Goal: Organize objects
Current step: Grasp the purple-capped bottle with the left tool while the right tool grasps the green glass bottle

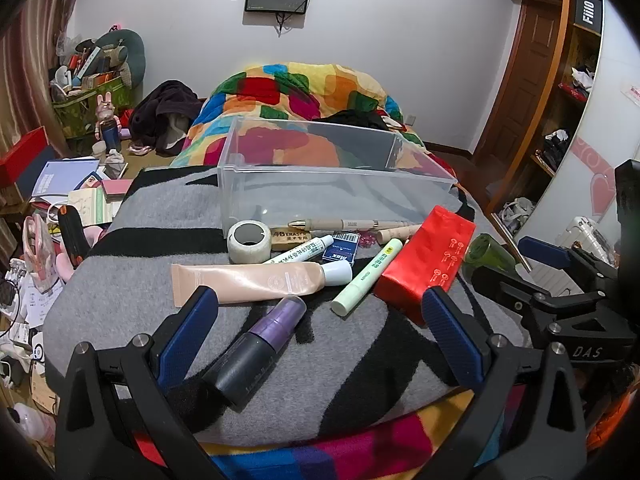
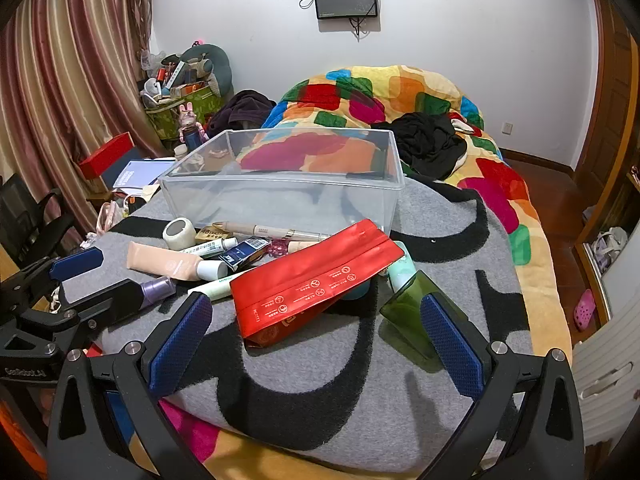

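Observation:
A clear plastic bin [image 1: 320,184] [image 2: 288,196] stands empty on a grey and black mat [image 1: 132,292] [image 2: 320,380] on the bed. In front of it lie a tape roll [image 1: 249,242], an eraser [image 1: 290,237], a pen [image 1: 344,224], a beige tube [image 1: 248,282], a green marker [image 1: 366,278], a red packet [image 1: 428,266] [image 2: 316,276], a purple-capped bottle [image 1: 256,350] and a green bottle [image 2: 408,316]. My left gripper [image 1: 320,308] is open above the purple-capped bottle. My right gripper [image 2: 316,320] is open, with the red packet and the green bottle between its fingers.
A colourful quilt [image 2: 400,92] with dark clothes [image 2: 428,140] lies behind the bin. Books and clutter [image 1: 68,184] crowd the floor to the left. Wooden shelves [image 1: 560,92] stand at the right. The right gripper shows in the left wrist view [image 1: 560,276].

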Motion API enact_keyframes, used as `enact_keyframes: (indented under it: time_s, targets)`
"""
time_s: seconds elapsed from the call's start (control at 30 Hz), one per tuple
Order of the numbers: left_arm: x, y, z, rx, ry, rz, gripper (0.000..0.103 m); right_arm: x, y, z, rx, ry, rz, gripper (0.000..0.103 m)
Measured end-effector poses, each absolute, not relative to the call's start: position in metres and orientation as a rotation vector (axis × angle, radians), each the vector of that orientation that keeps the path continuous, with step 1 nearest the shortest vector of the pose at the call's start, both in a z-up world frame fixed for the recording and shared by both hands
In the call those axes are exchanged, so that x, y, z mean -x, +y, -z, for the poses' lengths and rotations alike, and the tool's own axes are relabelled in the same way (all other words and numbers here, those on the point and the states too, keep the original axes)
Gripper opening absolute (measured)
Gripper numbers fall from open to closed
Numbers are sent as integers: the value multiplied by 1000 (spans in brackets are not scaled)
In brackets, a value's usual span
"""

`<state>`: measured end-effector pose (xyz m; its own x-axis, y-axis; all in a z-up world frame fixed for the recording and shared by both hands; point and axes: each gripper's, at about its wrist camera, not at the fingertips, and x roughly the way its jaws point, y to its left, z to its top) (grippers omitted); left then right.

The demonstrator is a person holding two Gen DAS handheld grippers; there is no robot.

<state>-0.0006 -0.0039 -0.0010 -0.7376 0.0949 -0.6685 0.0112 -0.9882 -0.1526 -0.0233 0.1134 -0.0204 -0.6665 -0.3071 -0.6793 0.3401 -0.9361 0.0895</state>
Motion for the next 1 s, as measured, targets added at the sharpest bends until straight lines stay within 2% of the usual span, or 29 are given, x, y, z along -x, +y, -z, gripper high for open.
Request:
enact_keyframes:
  time_s: [1.0]
  targets:
    - [-1,-2,-2,1124,-219,-2858,103,26,110,20,-1052,59,2567,103]
